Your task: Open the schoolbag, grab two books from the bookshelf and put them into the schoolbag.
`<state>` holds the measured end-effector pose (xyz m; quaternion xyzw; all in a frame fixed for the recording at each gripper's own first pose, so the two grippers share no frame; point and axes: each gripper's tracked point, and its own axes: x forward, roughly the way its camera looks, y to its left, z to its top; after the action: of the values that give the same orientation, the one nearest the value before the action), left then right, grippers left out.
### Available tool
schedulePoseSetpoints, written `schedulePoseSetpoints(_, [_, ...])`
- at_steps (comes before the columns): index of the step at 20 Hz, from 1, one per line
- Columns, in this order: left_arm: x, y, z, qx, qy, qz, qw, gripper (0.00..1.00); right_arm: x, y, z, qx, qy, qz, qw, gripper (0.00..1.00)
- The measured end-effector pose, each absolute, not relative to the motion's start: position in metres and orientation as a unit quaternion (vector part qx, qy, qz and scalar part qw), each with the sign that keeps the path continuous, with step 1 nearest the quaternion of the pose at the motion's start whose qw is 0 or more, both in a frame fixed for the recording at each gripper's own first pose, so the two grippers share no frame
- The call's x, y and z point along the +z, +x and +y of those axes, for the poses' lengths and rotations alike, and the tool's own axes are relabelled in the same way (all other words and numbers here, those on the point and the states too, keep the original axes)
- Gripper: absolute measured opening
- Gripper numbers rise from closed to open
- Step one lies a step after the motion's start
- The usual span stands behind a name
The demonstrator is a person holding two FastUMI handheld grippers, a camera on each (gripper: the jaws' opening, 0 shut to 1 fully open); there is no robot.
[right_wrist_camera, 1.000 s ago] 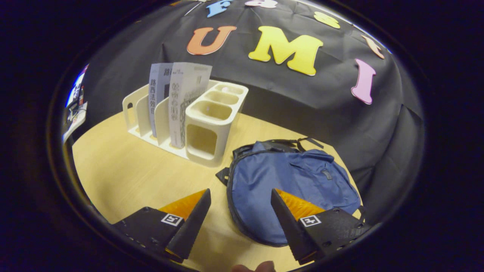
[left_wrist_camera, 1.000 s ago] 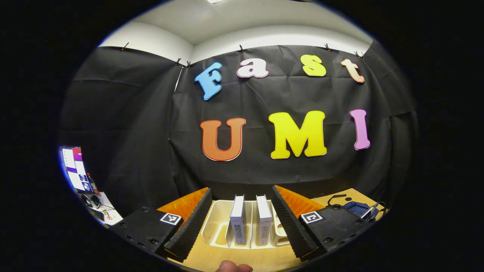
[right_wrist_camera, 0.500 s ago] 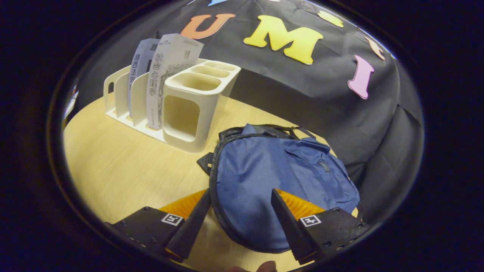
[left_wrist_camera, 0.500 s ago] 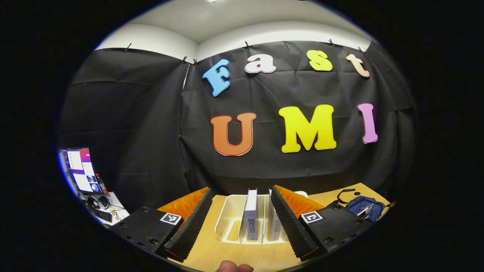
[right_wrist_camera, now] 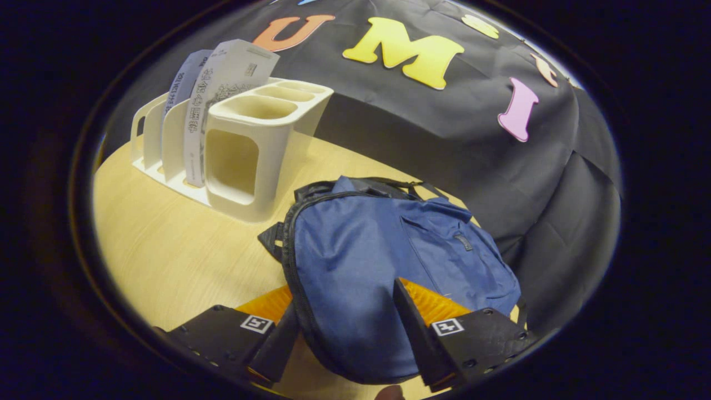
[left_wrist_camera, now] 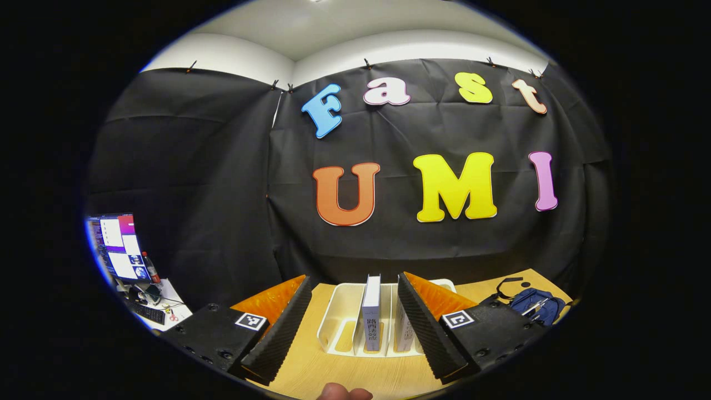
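bare table [right_wrist_camera: 166, 261] left of schoolbag [right_wrist_camera: 377, 266], bookshelf [right_wrist_camera: 239, 150] just behind

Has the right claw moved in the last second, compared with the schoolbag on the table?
Yes. The right claw has moved forward, toward the schoolbag: its fingers now straddle the bag's near edge, which earlier lay beyond them.

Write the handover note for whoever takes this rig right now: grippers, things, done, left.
Left gripper: open, holds nothing, aimed at the bookshelf.
Right gripper: open, its fingers either side of the near edge of the schoolbag; contact cannot be told.
Things: both books stand upright in the bookshelf; the schoolbag lies flat on the table beside it, apparently zipped shut.
Done: nothing.
Left: open the schoolbag, move both books in.
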<state>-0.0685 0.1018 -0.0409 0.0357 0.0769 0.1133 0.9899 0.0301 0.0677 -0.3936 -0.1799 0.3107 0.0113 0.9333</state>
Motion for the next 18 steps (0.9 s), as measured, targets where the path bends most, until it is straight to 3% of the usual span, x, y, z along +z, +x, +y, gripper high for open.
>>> schedulePoseSetpoints(1, [-0.041,-0.068,0.101,0.113,0.036,0.078,0.99,0.99,-0.396,0.029,0.07,0.016,-0.177,0.318,0.931,0.78])
schedulePoseSetpoints(2, [-0.042,-0.07,0.102,0.114,0.038,0.079,0.99,0.99,-0.397,0.032,0.073,0.023,-0.175,0.318,0.932,0.8])
schedulePoseSetpoints(4, [-0.04,-0.07,0.101,0.114,0.038,0.078,0.99,0.99,-0.398,0.031,0.078,0.032,-0.169,0.328,0.929,0.63])
schedulePoseSetpoints(5, [-0.039,-0.07,0.101,0.115,0.038,0.078,0.99,0.99,-0.399,0.03,0.08,0.039,-0.161,0.332,0.929,0.48])
schedulePoseSetpoints(6, [-0.04,-0.07,0.101,0.115,0.037,0.078,0.99,0.99,-0.397,0.03,0.082,0.046,-0.156,0.336,0.928,0.42])
schedulePoseSetpoints(7, [-0.04,-0.07,0.1,0.116,0.036,0.078,0.99,0.99,-0.393,0.029,0.083,0.051,-0.154,0.338,0.927,0.28])
schedulePoseSetpoints(10, [-0.042,-0.07,0.099,0.118,0.029,0.079,0.99,0.99,-0.384,0.028,0.082,0.077,-0.126,0.349,0.926,0.12])
schedulePoseSetpoints(13, [-0.045,-0.065,0.098,0.118,0.027,0.08,0.989,0.99,-0.374,0.027,0.078,0.089,-0.104,0.35,0.927,0.12])
schedulePoseSetpoints(14, [-0.045,-0.064,0.096,0.117,0.025,0.08,0.99,0.99,-0.366,0.026,0.077,0.094,-0.103,0.349,0.927,0.03])
schedulePoseSetpoints(18, [-0.049,-0.06,0.095,0.115,0.021,0.083,0.99,0.99,-0.325,0.029,0.07,0.102,-0.089,0.328,0.935,0.02])
